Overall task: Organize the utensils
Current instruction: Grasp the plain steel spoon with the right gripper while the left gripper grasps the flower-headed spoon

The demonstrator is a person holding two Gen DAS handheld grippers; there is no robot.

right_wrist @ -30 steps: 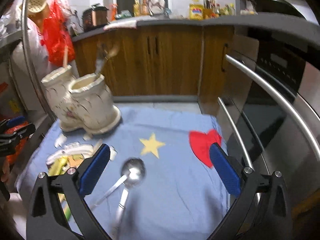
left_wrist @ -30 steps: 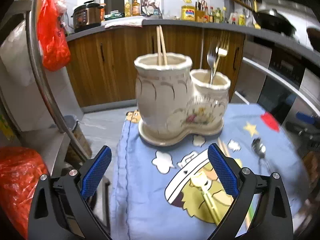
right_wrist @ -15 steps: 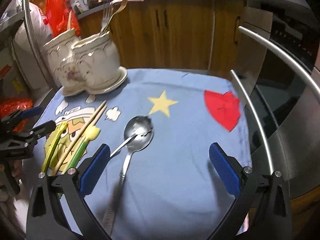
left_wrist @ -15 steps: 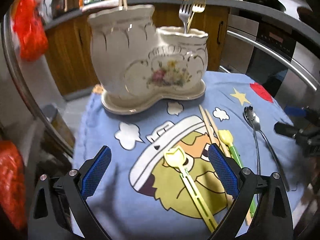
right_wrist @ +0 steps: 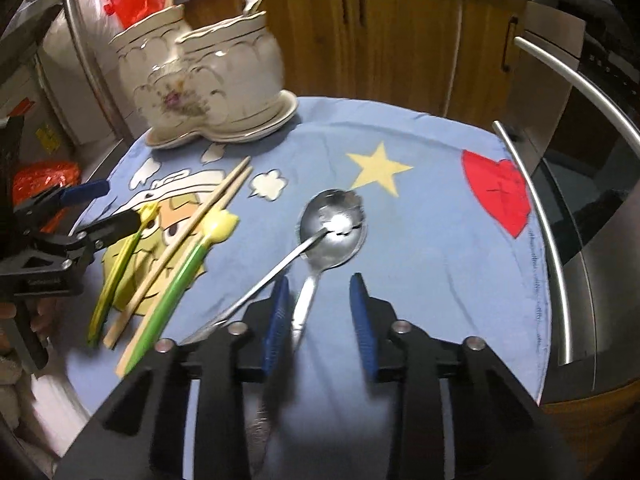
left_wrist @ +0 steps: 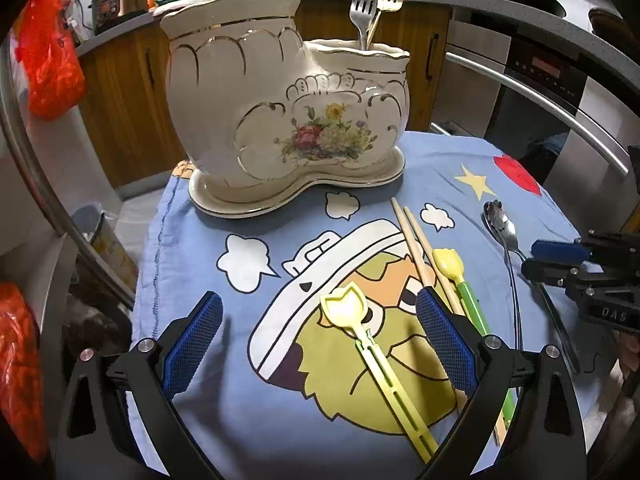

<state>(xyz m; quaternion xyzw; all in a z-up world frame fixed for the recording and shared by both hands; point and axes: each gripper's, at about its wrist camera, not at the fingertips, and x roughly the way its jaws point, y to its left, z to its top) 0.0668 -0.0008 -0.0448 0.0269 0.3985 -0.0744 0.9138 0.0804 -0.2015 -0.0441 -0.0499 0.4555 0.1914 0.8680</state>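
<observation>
Right now the right gripper sits low over the blue cloth, jaws partly apart, straddling the handle of a metal spoon; nothing clamped yet. A second spoon lies crossed over it, its tip resting in the first one's bowl. The left gripper hovers wide apart over the yellow plastic fork, holding nothing. Wooden chopsticks and a green-handled utensil lie just beside it. The ceramic holder stands at the back of the cloth, forks in its lower pot and chopsticks in the taller one. The spoons are likely stiff, thin and slippery; best pinched mid-handle across the flat. The crossed pair may drag together. The plastic pieces look light and a bit bendy.
</observation>
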